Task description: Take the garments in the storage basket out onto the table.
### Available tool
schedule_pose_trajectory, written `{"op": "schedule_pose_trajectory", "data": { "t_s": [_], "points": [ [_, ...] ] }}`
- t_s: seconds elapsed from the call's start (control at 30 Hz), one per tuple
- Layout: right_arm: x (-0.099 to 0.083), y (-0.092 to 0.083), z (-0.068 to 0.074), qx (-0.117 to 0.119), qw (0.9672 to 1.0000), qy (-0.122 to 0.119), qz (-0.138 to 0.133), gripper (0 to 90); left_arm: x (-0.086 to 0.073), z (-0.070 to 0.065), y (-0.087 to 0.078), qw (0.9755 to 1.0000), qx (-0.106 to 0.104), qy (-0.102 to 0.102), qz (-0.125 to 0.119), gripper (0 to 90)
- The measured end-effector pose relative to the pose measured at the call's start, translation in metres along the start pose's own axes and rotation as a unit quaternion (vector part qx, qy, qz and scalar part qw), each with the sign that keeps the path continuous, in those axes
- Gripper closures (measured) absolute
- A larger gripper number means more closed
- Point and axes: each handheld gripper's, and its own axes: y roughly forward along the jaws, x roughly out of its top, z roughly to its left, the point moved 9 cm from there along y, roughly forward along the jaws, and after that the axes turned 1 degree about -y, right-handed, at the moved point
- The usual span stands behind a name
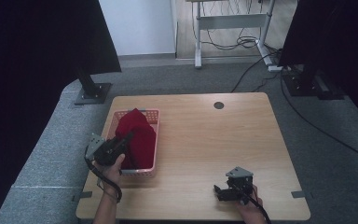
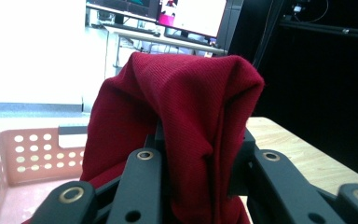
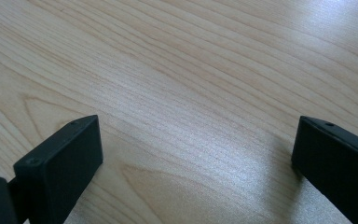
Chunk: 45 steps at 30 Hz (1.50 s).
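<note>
A dark red cloth [image 1: 136, 133] stands bunched up in a pink perforated basket [image 1: 152, 115] at the table's left side. My left gripper [image 1: 127, 138] is shut on the red cloth, holding it up over the basket. In the left gripper view the cloth [image 2: 186, 121] drapes over and between the black jaws, hiding their tips, with the basket wall [image 2: 32, 151] low at the left. My right gripper [image 1: 218, 192] rests low on the wooden table [image 1: 214, 140] near its front right edge. It is open, the jaws [image 3: 196, 154] spread wide over bare wood.
A small dark round grommet [image 1: 218, 105] sits in the tabletop near the far edge. Black stand bases [image 1: 92, 92] and cables [image 1: 261, 70] lie on the grey floor beyond the table. A desk with a monitor [image 2: 196, 18] stands behind the cloth in the left gripper view.
</note>
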Motion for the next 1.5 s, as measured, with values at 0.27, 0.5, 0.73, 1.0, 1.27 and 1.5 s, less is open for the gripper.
{"op": "schedule_pose_trajectory", "data": {
  "t_s": [0.27, 0.5, 0.73, 1.0, 1.27, 1.5],
  "points": [
    [0.000, 0.000, 0.000, 0.000, 1.0000, 0.000, 0.000, 1.5, 0.009, -0.002, -0.006, 0.9998, -0.001, -0.005, -0.018, 71.8],
    [0.000, 0.000, 0.000, 0.000, 1.0000, 0.000, 0.000, 1.5, 0.023, -0.006, -0.017, 0.9988, 0.001, -0.007, -0.048, 71.7],
    [0.000, 0.000, 0.000, 0.000, 1.0000, 0.000, 0.000, 1.5, 0.029, -0.010, -0.022, 0.9982, -0.003, -0.013, -0.058, 71.2],
    [0.000, 0.000, 0.000, 0.000, 1.0000, 0.000, 0.000, 1.5, 0.034, -0.014, -0.025, 0.9979, -0.007, -0.011, -0.064, 71.2],
    [0.000, 0.000, 0.000, 0.000, 1.0000, 0.000, 0.000, 1.5, 0.036, -0.017, -0.027, 0.9973, -0.013, -0.012, -0.071, 71.8],
    [0.000, 0.000, 0.000, 0.000, 1.0000, 0.001, 0.000, 1.5, 0.041, -0.019, -0.031, 0.9965, -0.016, -0.014, -0.081, 71.8]
  ]
}}
